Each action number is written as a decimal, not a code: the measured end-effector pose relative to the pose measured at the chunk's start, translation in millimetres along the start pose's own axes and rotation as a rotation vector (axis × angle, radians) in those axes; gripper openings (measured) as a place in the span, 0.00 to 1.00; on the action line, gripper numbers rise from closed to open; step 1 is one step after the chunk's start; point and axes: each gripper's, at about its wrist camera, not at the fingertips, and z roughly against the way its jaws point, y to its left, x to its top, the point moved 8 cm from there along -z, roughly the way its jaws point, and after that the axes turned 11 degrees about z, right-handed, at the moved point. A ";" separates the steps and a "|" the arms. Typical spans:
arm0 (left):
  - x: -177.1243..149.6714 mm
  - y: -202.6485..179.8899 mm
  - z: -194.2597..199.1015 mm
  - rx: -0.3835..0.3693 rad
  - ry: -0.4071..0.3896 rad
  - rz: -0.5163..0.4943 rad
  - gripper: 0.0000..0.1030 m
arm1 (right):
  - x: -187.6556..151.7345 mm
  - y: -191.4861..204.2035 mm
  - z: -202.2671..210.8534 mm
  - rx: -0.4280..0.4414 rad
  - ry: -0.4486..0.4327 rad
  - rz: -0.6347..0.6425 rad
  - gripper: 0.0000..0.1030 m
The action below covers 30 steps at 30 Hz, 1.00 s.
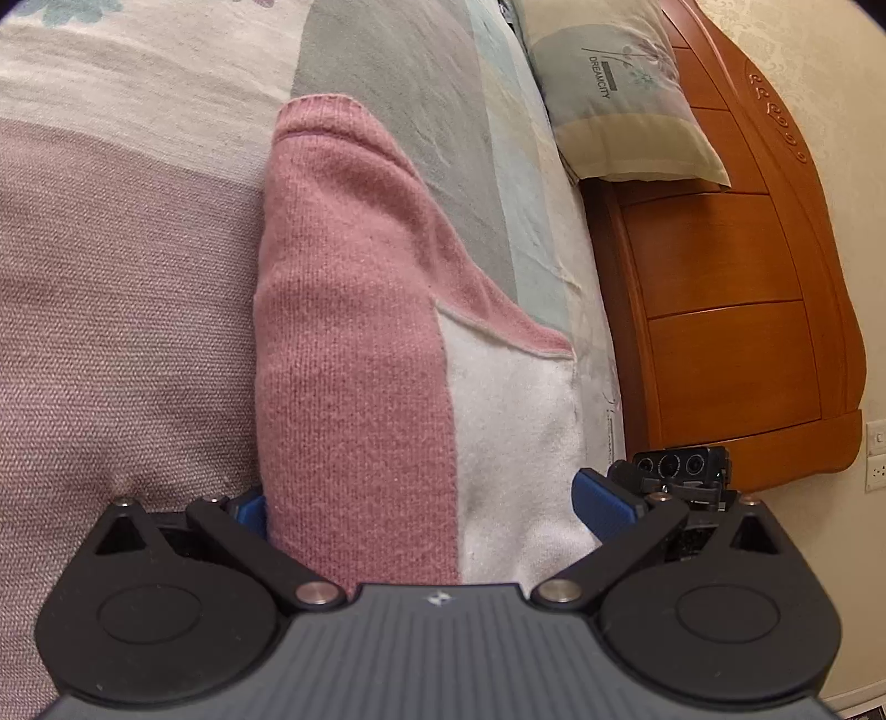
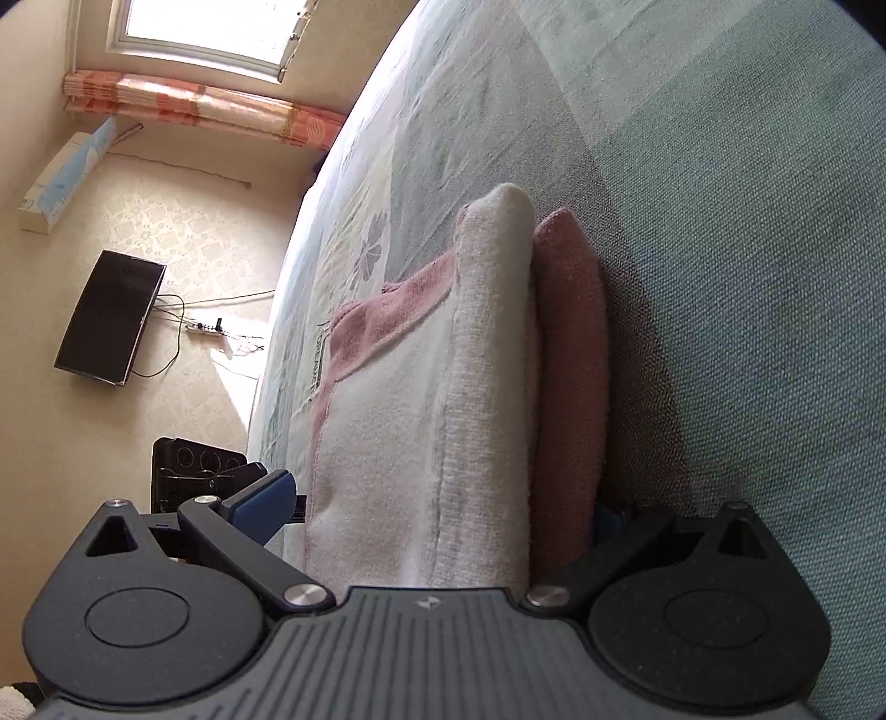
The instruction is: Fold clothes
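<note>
A pink and white knitted sweater (image 1: 354, 343) lies folded on the bed (image 1: 111, 288), and both grippers reach it from opposite ends.

In the left wrist view, the left gripper (image 1: 426, 512) has its jaws spread wide, with the folded sweater filling the whole gap between them. The blue pad of one finger (image 1: 606, 507) stands just beside the white part of the sweater, and the other blue pad (image 1: 250, 509) is mostly hidden behind the pink edge. The pads sit at the sides of the fabric, and I cannot tell if they press it. The pink part runs away from the jaws toward a ribbed hem, and the white panel lies beside it. Beyond the sweater are a pillow (image 1: 626, 94) and a wooden headboard (image 1: 736, 310). The right gripper's camera head (image 1: 678, 465) shows just past the sweater's white corner.

In the right wrist view, the right gripper (image 2: 443, 512) also has its jaws wide apart around the sweater's folded layers. A thick white fold (image 2: 487, 354) and a pink fold (image 2: 570, 354) stand on edge between the fingers. One blue pad (image 2: 266, 501) is clear of the cloth, with a narrow gap beside the white layer; the other is almost hidden behind the pink fold. Against the wall past the bed are a dark screen (image 2: 111, 315) and a window (image 2: 210, 27).
</note>
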 end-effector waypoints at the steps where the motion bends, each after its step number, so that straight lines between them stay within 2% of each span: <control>1: -0.5 -0.7 -0.4 -0.003 0.003 -0.013 0.99 | 0.6 -0.5 -0.1 0.005 0.002 0.001 1.00; 5: -4.0 1.9 7.2 -0.069 -0.003 -0.047 0.99 | -1.3 -1.6 1.6 0.023 0.003 0.030 0.99; 7: -5.0 0.3 6.8 -0.065 -0.006 -0.063 0.99 | -4.6 -1.5 3.8 0.030 -0.003 0.058 0.95; 12: -6.7 1.3 8.2 -0.048 0.003 -0.071 0.98 | -6.1 -1.1 6.7 0.033 -0.006 0.079 0.95; 14: -1.0 -5.2 1.6 -0.033 0.001 -0.070 0.93 | -7.1 -1.2 8.7 0.031 -0.006 0.087 0.94; 17: 2.4 3.9 5.1 -0.020 -0.004 -0.056 0.77 | -9.5 -6.0 12.6 0.005 -0.009 0.096 0.83; 19: 4.9 12.9 9.0 -0.011 -0.012 -0.031 0.55 | -11.9 -14.8 17.9 -0.002 -0.018 0.079 0.70; 21: 5.5 15.2 8.9 -0.020 -0.015 -0.017 0.53 | -12.6 -23.5 20.3 -0.011 -0.033 0.044 0.47; 28: 3.9 9.0 4.7 -0.016 -0.019 -0.019 0.54 | -15.0 -21.8 16.6 -0.018 -0.061 0.038 0.47; 30: 3.3 5.6 3.1 -0.014 -0.021 -0.010 0.60 | -15.0 -21.0 15.5 -0.012 -0.064 0.034 0.47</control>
